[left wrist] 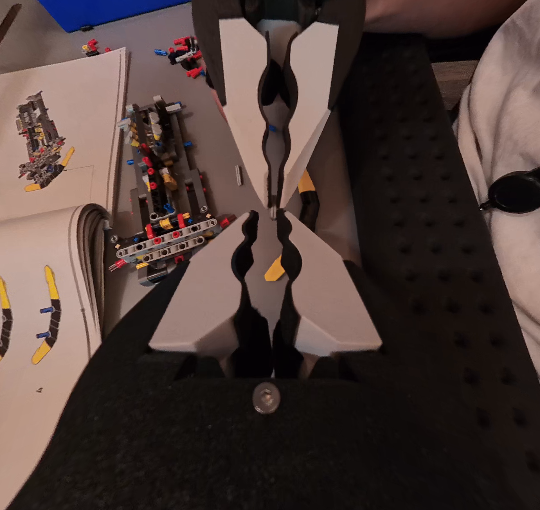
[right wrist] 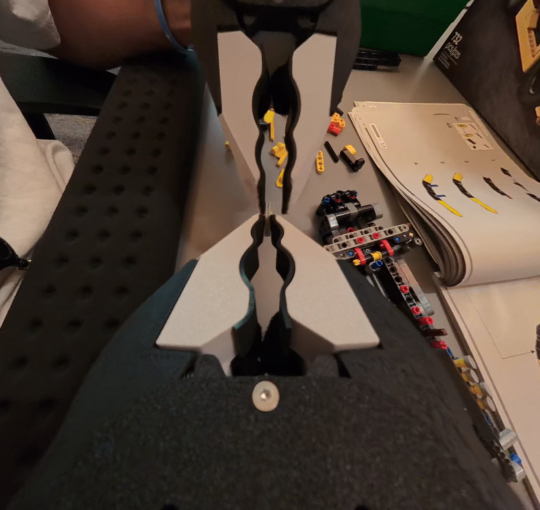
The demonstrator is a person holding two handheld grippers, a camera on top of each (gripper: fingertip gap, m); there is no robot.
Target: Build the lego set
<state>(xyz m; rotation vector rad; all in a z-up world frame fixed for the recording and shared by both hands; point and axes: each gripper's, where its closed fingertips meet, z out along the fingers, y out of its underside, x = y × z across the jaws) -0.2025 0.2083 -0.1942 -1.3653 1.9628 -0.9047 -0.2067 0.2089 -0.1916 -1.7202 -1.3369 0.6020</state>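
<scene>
The left gripper [left wrist: 267,212], grey wedges lined with wavy black rubber, is meeting the right gripper [right wrist: 266,218] tip to tip, both narrowly parted and together pinching a small pale pin [left wrist: 273,214]. At nine o'clock, the knobbly half-built lego model [left wrist: 166,192] is lying on the grey table [left wrist: 204,145] beside the open instruction booklet [left wrist: 58,145], with smooth yellow pieces [right wrist: 279,154] lying scattered at twelve o'clock in the right view.
</scene>
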